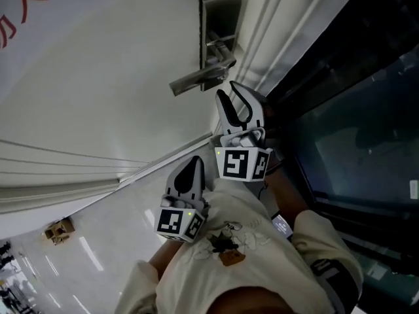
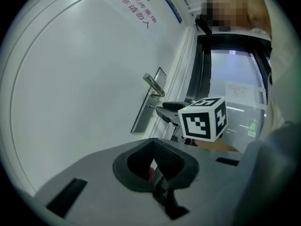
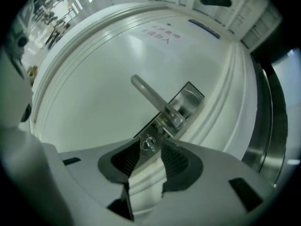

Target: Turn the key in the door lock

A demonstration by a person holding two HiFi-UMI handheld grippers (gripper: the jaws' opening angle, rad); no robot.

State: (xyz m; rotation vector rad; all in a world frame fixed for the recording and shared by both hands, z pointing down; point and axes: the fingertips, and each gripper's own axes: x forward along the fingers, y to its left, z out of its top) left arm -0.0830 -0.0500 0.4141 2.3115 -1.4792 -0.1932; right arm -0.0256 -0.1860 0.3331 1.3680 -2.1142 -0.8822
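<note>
The white door (image 1: 98,64) carries a steel lock plate (image 1: 219,18) with a lever handle (image 1: 200,78). In the right gripper view the handle (image 3: 153,98) juts from the lock plate (image 3: 188,100), and the round lock cylinder (image 3: 149,143) with its slot shows below it. I cannot make out a key apart from that slot. My right gripper (image 3: 149,147) is open and level, its jaws standing to either side of the cylinder without touching it. In the head view the right gripper (image 1: 229,91) sits just below the handle. My left gripper (image 1: 190,175) hangs lower left, shut and holding nothing.
A white moulded door frame (image 1: 275,31) runs beside the lock, with a dark glass panel (image 1: 353,129) to its right. The person's light sleeves (image 1: 229,254) fill the bottom of the head view. Red lettering (image 2: 138,8) marks the door higher up.
</note>
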